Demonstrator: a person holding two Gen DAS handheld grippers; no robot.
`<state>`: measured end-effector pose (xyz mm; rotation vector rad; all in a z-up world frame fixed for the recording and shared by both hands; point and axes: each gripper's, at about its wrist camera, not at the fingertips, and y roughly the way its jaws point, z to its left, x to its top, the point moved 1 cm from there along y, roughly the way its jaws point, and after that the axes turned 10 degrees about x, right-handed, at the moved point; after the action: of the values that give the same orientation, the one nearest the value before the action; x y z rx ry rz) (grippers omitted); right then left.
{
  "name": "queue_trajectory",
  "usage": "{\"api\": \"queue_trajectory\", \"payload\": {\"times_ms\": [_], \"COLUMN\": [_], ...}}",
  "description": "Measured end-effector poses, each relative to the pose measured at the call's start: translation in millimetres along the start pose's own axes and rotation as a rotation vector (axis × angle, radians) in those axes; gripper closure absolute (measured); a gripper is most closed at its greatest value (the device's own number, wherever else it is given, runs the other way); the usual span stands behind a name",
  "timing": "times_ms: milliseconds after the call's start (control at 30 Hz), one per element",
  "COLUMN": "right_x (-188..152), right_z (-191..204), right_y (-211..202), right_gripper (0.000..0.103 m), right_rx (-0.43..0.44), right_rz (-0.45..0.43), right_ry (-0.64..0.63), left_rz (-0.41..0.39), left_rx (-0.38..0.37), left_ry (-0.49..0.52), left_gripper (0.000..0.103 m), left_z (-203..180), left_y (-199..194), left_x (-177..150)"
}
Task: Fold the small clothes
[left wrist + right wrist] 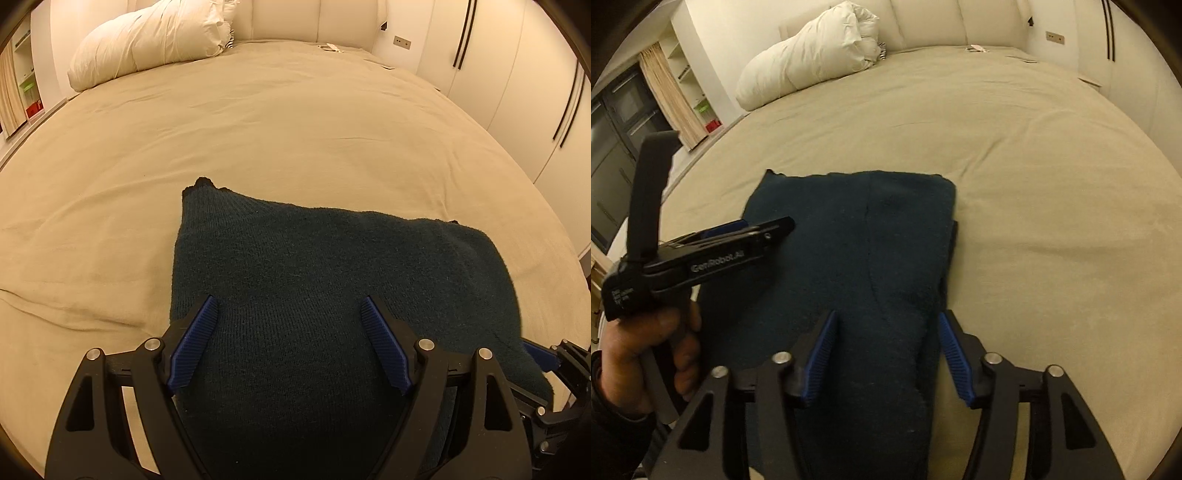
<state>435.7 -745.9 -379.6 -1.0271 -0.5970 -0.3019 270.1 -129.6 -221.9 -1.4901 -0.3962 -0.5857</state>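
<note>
Left gripper: I see my black left gripper (288,304) with its two blue ribbed pads (197,341) spread wide. Nothing is pinched between them.
Left gripper, from the other side: in the right wrist view it (768,229) sticks out from a person's hand (646,350) and floats over the left part of the cloth.
Right gripper: my black right gripper (888,323) also has blue ribbed pads (822,358), and they stand apart. A strip of cloth runs between them, but the pads do not squeeze it.
Sweater: the dark teal knitted sweater (332,277) is the thing I fold. It lies flat, right under and ahead of both tools. It looks soft and fuzzy, with thin knit lines running along it.
Sweater shape: in the right wrist view it (857,240) is a long folded block with a seam line down the middle and a thick rolled edge on its right side.
Bed sheet: the smooth tan bed sheet (258,129) is under the sweater and spreads out far ahead of my tools. It has a few soft wrinkles.
Duvet: a puffy white rolled duvet (147,40) sits far ahead, to the left.
Cupboards: tall white cupboard doors (517,74) with thin dark handles stand far ahead, to the right.
</note>
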Motion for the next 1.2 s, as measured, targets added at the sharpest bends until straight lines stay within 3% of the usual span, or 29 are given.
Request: {"api": "queue_trajectory", "payload": {"times_ms": [133, 933, 1200], "right_x": [-2.3, -2.6, -10.6], "right_z": [-11.1, 11.5, 1.2], "right_y": [3.1, 6.6, -11.8], "right_gripper": [0.033, 0.033, 0.033], "right_rx": [0.019, -0.082, -0.108], "right_rz": [-0.006, -0.014, -0.03], "right_ry": [0.029, -0.042, -0.032], "left_rz": [0.001, 0.0, -0.013], "left_rx": [0.007, 0.012, 0.001], "left_ry": [0.004, 0.008, 0.012], "left_gripper": [0.022, 0.021, 0.021], "left_z": [-1.7, -2.7, 5.5], "left_y": [1.1, 2.4, -11.0], "left_x": [-1.1, 0.7, -6.0]}}
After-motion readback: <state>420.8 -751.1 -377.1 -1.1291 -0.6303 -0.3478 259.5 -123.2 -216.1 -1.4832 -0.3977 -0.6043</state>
